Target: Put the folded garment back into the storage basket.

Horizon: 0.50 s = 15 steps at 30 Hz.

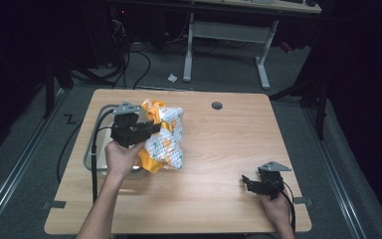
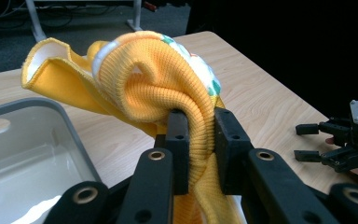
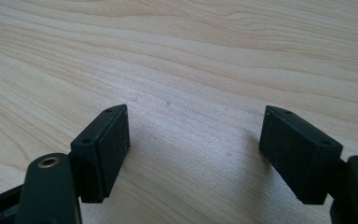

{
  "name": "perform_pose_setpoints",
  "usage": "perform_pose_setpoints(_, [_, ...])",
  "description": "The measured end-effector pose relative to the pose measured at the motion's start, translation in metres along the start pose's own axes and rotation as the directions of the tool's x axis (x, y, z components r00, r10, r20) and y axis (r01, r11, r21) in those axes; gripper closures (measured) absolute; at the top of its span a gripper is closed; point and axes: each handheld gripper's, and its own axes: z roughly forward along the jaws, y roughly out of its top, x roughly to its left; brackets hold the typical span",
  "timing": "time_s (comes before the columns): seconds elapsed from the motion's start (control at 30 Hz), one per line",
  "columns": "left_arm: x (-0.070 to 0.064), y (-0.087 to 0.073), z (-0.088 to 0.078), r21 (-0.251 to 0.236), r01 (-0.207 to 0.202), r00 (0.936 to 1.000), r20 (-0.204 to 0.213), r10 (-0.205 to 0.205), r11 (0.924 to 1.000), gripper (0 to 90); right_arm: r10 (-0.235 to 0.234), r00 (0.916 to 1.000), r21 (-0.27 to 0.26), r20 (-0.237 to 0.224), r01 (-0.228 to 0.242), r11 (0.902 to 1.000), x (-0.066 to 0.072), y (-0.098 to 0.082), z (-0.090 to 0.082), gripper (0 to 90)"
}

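Each hand carries a black gripper made of matte plastic. The left gripper (image 1: 146,130) has two flat arms with brass-coloured rings around the pivot holes, and small screw holes are in its rectangular jaw blocks. A grey three-cornered plate sits on top of it, and a black cable trails from it. The right gripper (image 1: 246,182) has the same black blocks, a brass ring, a grey plate and a black cable. Both forearms are bare, with no sleeves.

I see a yellow-orange knit garment (image 2: 158,88) with a white green-dotted print, a grey tub (image 2: 32,154), pale wood table (image 3: 177,51), black jaws.
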Motion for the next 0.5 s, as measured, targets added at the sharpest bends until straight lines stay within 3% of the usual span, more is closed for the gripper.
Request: perform_pose_setpoints(0.5, [0.02, 0.002, -0.026, -0.021, 0.026, 0.999, -0.036, -0.027, 0.9994, 78.2, 0.001, 1.0, 0.0, 0.002, -0.001, 1.0, 0.0, 0.0, 0.0, 24.7])
